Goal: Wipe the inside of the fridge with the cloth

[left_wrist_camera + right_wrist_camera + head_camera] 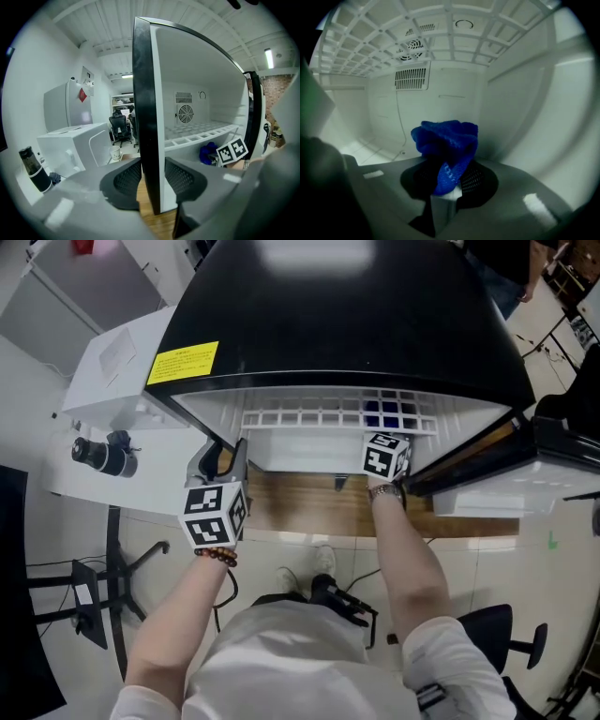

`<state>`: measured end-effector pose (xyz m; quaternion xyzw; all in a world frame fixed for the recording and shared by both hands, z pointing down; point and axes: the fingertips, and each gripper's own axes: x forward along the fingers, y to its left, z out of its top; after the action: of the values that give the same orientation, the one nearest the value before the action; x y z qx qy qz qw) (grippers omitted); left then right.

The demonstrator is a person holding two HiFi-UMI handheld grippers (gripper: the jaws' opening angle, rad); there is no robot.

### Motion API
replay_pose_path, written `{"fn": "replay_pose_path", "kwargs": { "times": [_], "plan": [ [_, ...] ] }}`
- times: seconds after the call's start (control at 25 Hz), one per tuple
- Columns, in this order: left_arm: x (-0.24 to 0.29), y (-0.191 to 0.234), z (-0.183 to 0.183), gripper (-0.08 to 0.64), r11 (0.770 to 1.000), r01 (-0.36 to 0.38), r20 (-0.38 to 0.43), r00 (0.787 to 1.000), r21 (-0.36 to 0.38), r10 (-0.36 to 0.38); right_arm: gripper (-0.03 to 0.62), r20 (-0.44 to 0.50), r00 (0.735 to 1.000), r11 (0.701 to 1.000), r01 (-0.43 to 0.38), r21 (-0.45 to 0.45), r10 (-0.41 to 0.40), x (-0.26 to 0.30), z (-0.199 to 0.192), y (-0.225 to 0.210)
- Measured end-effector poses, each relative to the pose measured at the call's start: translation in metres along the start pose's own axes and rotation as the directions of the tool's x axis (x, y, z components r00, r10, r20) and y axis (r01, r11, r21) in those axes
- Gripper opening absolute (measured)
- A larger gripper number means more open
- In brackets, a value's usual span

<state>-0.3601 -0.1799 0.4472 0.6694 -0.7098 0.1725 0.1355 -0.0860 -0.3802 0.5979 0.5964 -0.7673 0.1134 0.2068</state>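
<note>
Mid-wipe: your right hand-held gripper (pixel 446 183) pinches the crumpled blue cloth (pixel 446 140) inside the black fridge (pixel 356 324) — left hand-held gripper (pixel 153 177) clamps its side wall (pixel 143 93). Next, press cloth onto the white lining (pixel 454 101).

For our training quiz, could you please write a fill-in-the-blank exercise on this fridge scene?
The right tongs grip a ___ cloth. The left tongs clamp the fridge wall, black outside and ___ inside. A ___ sticker lies on the fridge top.
Missing words: blue; white; yellow.

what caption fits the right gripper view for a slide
Right gripper clamps a bunched blue cloth inside the white fridge.
</note>
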Motion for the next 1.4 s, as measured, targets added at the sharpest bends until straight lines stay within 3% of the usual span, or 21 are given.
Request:
{"fn": "replay_pose_path", "kwargs": {
  "times": [0.12,0.32,0.56,0.8,1.08,1.4],
  "plan": [
    [0.000,0.000,0.000,0.147,1.000,0.001,0.001,1.000,-0.002,-0.001,0.087,0.046,0.998,0.999,-0.050,0.014,0.049,-0.016,0.012,0.015],
    [0.000,-0.001,0.000,0.150,1.000,0.006,-0.004,1.000,-0.001,-0.006,0.087,0.111,0.974,0.980,-0.197,-0.013,0.197,-0.046,0.027,0.084],
    [0.000,-0.002,-0.001,0.155,1.000,0.021,-0.018,1.000,0.008,-0.021,0.087,0.107,0.925,0.931,-0.359,-0.060,0.364,-0.070,0.022,0.175],
    [0.000,-0.002,-0.001,0.155,0.999,0.037,-0.034,0.999,0.025,-0.036,0.087,0.072,0.881,0.882,-0.460,-0.102,0.468,-0.080,0.008,0.236],
    [-0.003,-0.003,-0.006,0.156,0.997,0.054,-0.056,0.997,0.055,-0.051,0.087,-0.045,0.858,0.845,-0.511,-0.158,0.511,-0.070,-0.026,0.270],
    [-0.004,-0.003,-0.006,0.156,0.997,0.061,-0.044,0.997,0.047,-0.059,0.087,-0.062,0.898,0.883,-0.440,-0.164,0.436,-0.062,-0.031,0.238]
  ]
}}
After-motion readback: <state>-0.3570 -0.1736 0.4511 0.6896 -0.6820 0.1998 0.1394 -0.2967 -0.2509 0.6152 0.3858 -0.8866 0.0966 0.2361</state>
